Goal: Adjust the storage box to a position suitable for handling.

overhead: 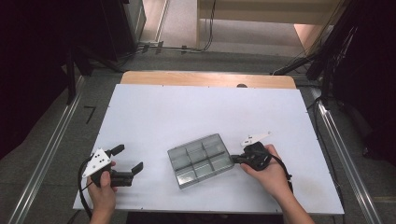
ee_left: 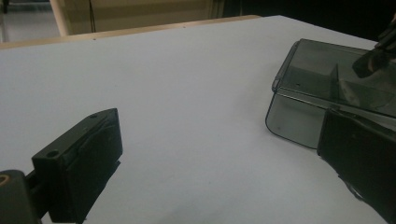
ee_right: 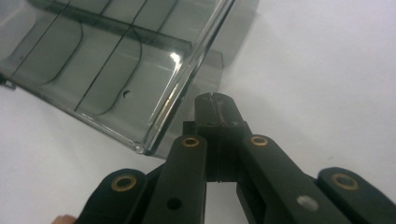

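Compartment box between two grippers on the table

The compartment box [overhead: 201, 159] lies on the table [overhead: 187, 112] near its front edge; the left gripper [overhead: 127, 162] sits well to its left, the right gripper [overhead: 235, 160] against its right side.

A white table [overhead: 154, 116] is sitting on grey floor [overhead: 60, 154]; cables [overhead: 187, 48] are trailing at 12 o'clock, metal rails [overhead: 44, 161] running at 9 and 3.

Left tool [overhead: 125, 161] gapes wide; right tool [overhead: 235, 160] is clamped closed.
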Motion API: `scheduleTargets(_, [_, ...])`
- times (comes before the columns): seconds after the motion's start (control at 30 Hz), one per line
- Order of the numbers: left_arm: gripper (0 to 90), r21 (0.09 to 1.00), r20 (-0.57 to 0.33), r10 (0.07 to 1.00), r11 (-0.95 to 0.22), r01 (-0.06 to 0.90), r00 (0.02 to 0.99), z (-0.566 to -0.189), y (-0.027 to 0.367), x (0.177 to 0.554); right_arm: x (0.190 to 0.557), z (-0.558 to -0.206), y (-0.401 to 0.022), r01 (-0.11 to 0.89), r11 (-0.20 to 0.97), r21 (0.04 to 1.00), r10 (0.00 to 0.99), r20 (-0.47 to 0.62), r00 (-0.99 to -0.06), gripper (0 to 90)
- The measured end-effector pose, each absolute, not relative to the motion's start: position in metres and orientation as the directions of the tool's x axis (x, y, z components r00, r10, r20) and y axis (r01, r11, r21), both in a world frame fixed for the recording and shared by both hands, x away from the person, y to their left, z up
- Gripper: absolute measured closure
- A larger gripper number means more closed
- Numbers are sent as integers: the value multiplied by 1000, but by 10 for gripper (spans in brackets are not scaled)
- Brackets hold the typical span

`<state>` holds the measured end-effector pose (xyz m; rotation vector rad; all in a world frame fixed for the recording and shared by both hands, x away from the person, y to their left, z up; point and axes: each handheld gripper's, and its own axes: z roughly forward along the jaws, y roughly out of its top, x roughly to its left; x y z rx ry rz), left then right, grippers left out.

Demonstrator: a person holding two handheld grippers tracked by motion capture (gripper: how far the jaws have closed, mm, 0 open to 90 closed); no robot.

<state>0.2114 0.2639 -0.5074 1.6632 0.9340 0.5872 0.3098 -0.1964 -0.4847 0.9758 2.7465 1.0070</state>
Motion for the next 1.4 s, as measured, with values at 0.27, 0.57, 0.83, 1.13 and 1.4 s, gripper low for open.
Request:
scheduleTargets(0.27, [8,943,-85,807,-125,309,585,-507,261,215,280,-487,-185,518,591,618,570,134,-811,883])
scheduleTargets(0.57, [9,932,-112,791,-126,340,601,-505,256,216,254,-490,-173,496,592,635,558,122,-821,882])
scheduleTargets(0.83, [108,905,-205,792,-70,420,575,-505,245,218,242,-490,-170,483,588,648,549,118,-827,882])
scheduleTargets(1.13, [824,849,-296,740,-86,522,604,-508,235,215,242,-471,-211,403,440,802,527,132,-840,384])
scheduleTargets(1.4, [900,797,-304,702,-182,575,644,-509,221,218,243,-468,-232,362,395,844,486,142,-862,68])
